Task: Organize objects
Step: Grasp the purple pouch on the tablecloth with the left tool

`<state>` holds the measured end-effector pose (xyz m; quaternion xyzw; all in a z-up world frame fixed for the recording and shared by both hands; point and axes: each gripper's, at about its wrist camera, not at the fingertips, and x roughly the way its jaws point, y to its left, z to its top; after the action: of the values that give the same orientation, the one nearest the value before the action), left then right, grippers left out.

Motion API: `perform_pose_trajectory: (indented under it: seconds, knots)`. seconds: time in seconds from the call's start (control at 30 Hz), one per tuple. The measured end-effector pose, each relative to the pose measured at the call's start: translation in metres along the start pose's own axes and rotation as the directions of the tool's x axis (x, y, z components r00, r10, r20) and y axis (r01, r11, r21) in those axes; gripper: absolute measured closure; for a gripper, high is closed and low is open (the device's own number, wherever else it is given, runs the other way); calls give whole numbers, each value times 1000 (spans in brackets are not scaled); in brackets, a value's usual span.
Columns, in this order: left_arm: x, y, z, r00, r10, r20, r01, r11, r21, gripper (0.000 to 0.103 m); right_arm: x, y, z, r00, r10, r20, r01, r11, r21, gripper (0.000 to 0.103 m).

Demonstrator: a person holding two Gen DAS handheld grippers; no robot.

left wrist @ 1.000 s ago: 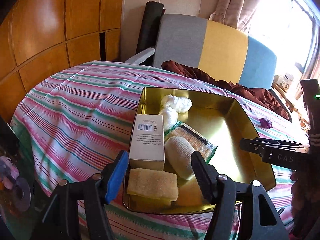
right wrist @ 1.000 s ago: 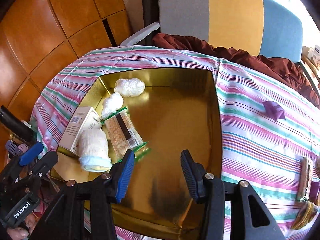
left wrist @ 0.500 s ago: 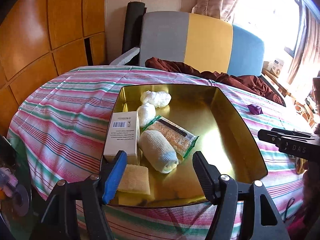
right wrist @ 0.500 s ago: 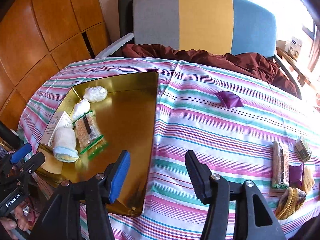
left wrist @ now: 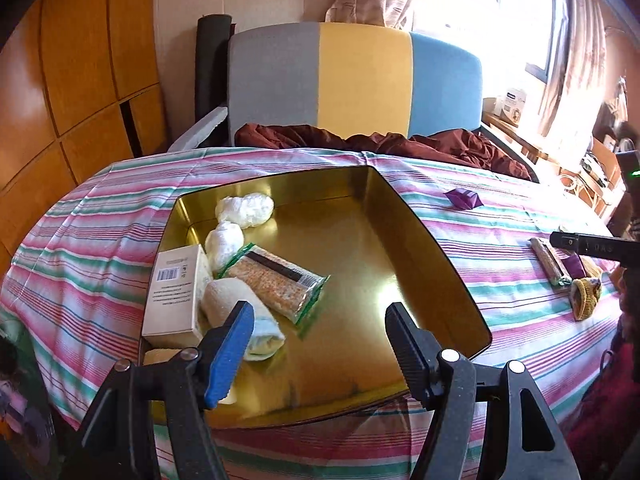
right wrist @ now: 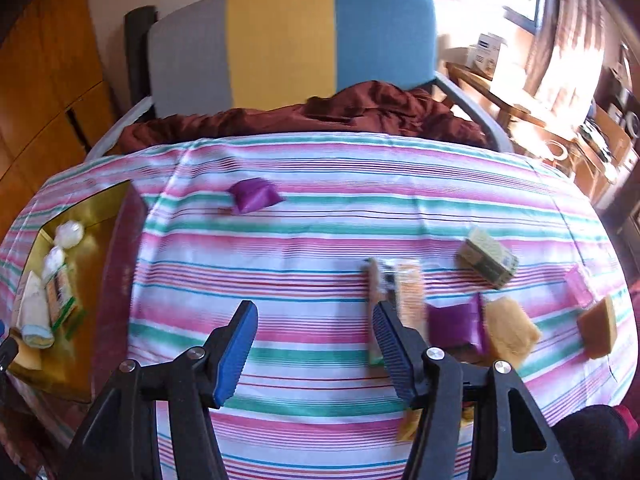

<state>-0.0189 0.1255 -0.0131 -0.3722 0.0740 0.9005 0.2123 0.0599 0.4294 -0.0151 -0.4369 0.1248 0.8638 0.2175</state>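
A gold tray (left wrist: 404,216) on the striped tablecloth holds a white box (left wrist: 174,290), a rolled cloth (left wrist: 236,308), a cracker pack (left wrist: 276,278) and two white wrapped bundles (left wrist: 246,208). My left gripper (left wrist: 316,338) is open and empty over the tray's near edge. My right gripper (right wrist: 314,340) is open and empty above the cloth, just left of a snack bar (right wrist: 400,292), a purple pouch (right wrist: 454,326) and a yellow sponge (right wrist: 508,330). The tray shows at far left in the right wrist view (right wrist: 100,208).
A purple packet (right wrist: 256,196) lies mid-table. A green box (right wrist: 488,258), a pink item (right wrist: 578,286) and an orange sponge (right wrist: 600,332) lie at the right. A chair (right wrist: 288,44) with a brown cloth (right wrist: 320,116) stands behind the table.
My right gripper has swung right, from over the tray to the loose items on the cloth. My left gripper has pulled back and turned slightly right. Both stay open.
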Motion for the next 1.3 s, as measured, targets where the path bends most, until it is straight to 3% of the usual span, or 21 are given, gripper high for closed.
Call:
perform_pose_trajectory:
  seconds: [0.13, 0.27, 0.43, 0.6, 0.97, 1.17, 1.3]
  knots:
    - [4, -21, 4, 999, -33, -8, 34, 998, 44, 34, 0, -67, -2, 995, -93, 39, 82, 971, 224, 42]
    - [7, -45, 10, 997, -71, -17, 72, 993, 96, 34, 6, -120, -16, 999, -35, 20, 21, 874, 486, 42]
    - [12, -76, 23, 993, -116, -21, 118, 982, 148, 34, 5, -145, -26, 998, 28, 57, -57, 786, 615, 42]
    - [26, -100, 39, 987, -152, -50, 158, 974, 161, 34, 3, -160, -34, 994, 51, 93, -101, 724, 683, 41]
    - [74, -143, 86, 968, -214, -135, 233, 961, 150, 32, 9, -153, -30, 987, 129, 95, -159, 737, 657, 38]
    - [115, -168, 113, 971, -170, -166, 203, 958, 205, 33, 10, -152, -30, 979, 173, 109, -201, 729, 654, 38]
    - [151, -189, 127, 974, -130, -186, 181, 939, 291, 32, 7, -153, -31, 974, 189, 129, -226, 720, 656, 37]
